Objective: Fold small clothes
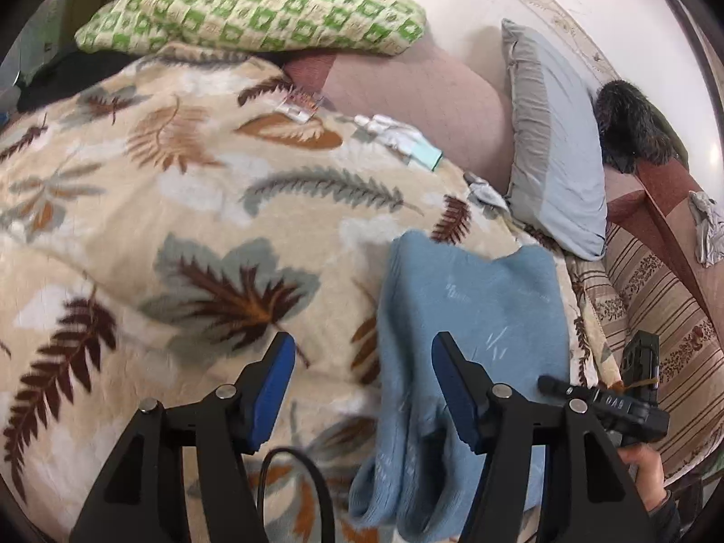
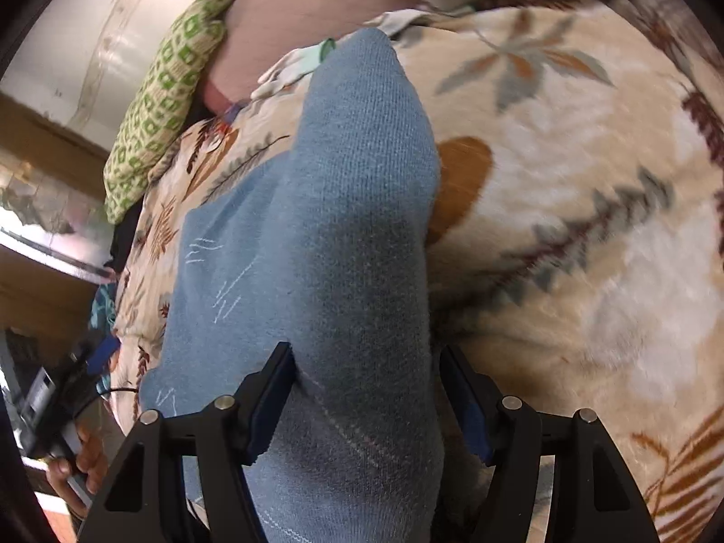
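Observation:
A small light-blue knitted garment lies on a leaf-patterned blanket. In the left wrist view my left gripper is open above the blanket; the garment's left edge lies between its blue pads, and its right finger is over the cloth. In the right wrist view the blue garment runs up the middle and passes between the fingers of my right gripper, which stand wide apart around it. The right gripper's body shows at the lower right of the left wrist view.
A green checked pillow and a pink bolster lie at the head of the bed. A grey-blue pillow leans at the right. Small white and mint clothes lie on the blanket. A striped sheet and wooden bed edge are at the right.

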